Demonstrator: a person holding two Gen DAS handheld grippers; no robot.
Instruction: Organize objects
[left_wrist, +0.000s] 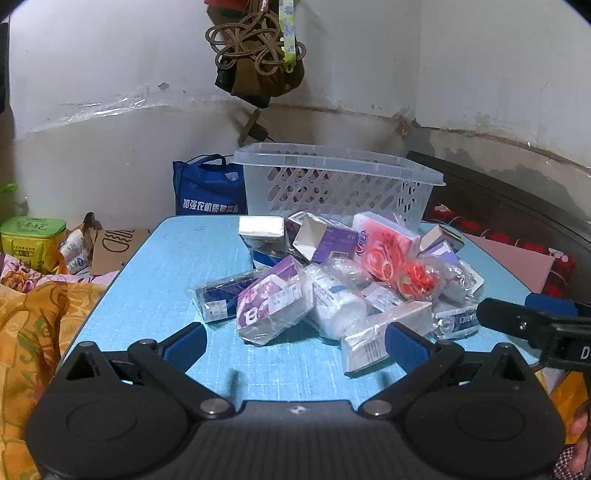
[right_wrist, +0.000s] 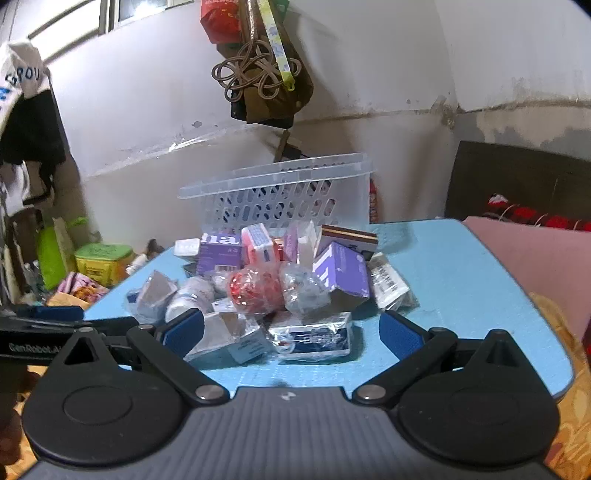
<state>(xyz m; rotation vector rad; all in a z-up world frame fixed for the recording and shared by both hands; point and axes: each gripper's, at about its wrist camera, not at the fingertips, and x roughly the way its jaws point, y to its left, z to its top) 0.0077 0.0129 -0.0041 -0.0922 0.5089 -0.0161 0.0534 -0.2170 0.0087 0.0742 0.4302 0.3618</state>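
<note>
- The contents of the clear plastic basket (left_wrist: 332, 184) are hard to make out: only blurred colours show through its slotted wall, and its far side is hidden behind the rim.
- Many packages in the pile sit under crinkled clear wrap, so most print is unreadable; a wrapped white box (left_wrist: 384, 332) is partly covered by the left gripper's right finger pad.
- The pile lies on the blue table (left_wrist: 159, 280), in front of the basket, with the rearmost boxes right against the basket wall.
- Within it: a pink tissue pack (left_wrist: 380, 247) with rose print, an open-ended purple carton (left_wrist: 321, 240), a purple-and-white box (left_wrist: 273, 306) in film, and a glossy red bagged item (right_wrist: 251, 288) near the middle.
- A dark blue wrapped box (right_wrist: 314, 339) lies nearest the right gripper.
- The table surface looks finely woven or textured; the basket is translucent, rigid, rectangular.
- The left gripper (left_wrist: 295, 343) hovers with fingers spread apart, holding nothing.
- The right gripper (right_wrist: 291, 332) is likewise spread wide, its blue pads flanking the near edge of the pile.
</note>
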